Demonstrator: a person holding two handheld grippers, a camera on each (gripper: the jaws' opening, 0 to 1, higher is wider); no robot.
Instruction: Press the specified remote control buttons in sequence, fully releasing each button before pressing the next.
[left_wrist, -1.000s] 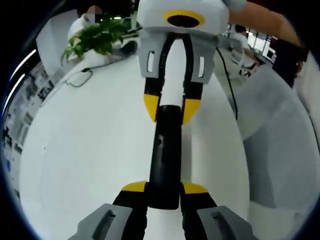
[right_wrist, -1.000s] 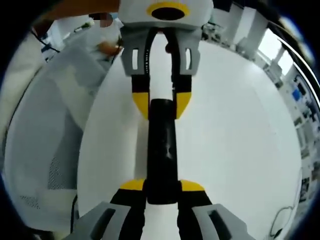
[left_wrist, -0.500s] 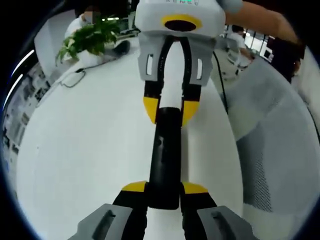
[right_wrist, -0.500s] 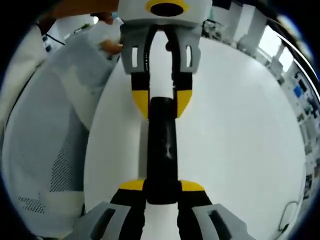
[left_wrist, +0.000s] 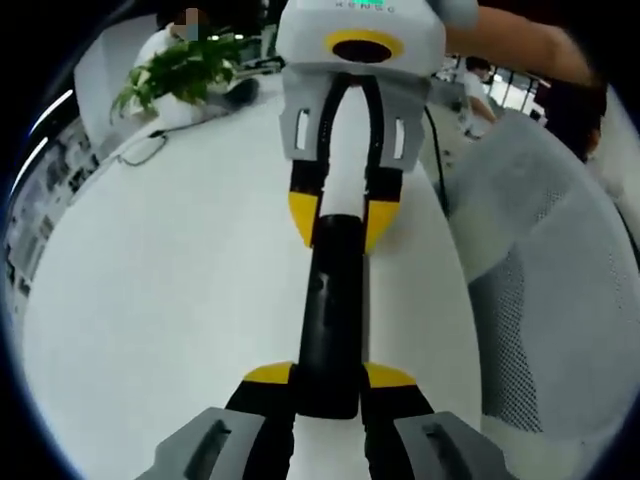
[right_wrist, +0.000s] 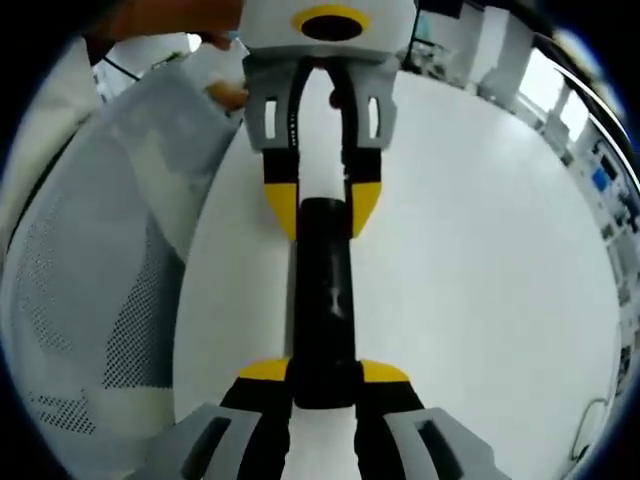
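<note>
The black remote control (left_wrist: 331, 310) is held off the white tabletop (left_wrist: 170, 300) by both claws at once, one at each end, so that it runs straight up the middle of either view. In the left gripper view, the left claw (left_wrist: 328, 385) has its yellow-tipped jaws pressed against the two long sides of the near end of the remote, and the right claw (left_wrist: 344, 218) comes in from the top of the picture with its yellow tips pinching the far end. The right gripper view mirrors this: the right claw (right_wrist: 324, 380) clamps the near end of the remote control (right_wrist: 322, 300) between its jaws, while the left claw (right_wrist: 322, 207) reaches down from the top and grips the far end. The upper face of the remote is a dark, glossy strip and its buttons cannot be made out. The tabletop (right_wrist: 480, 260) is a broad white round surface beneath the remote. A white mesh-backed chair (left_wrist: 545, 280) stands beside the tabletop at the right of the left gripper view, and appears as the chair (right_wrist: 90, 290) at the left of the right gripper view. A green leafy plant (left_wrist: 180, 70) sits at the far edge, with a thin cable (left_wrist: 140, 150) lying on the tabletop near it. A person's bare forearm (left_wrist: 510, 40) extends behind the right claw.
</note>
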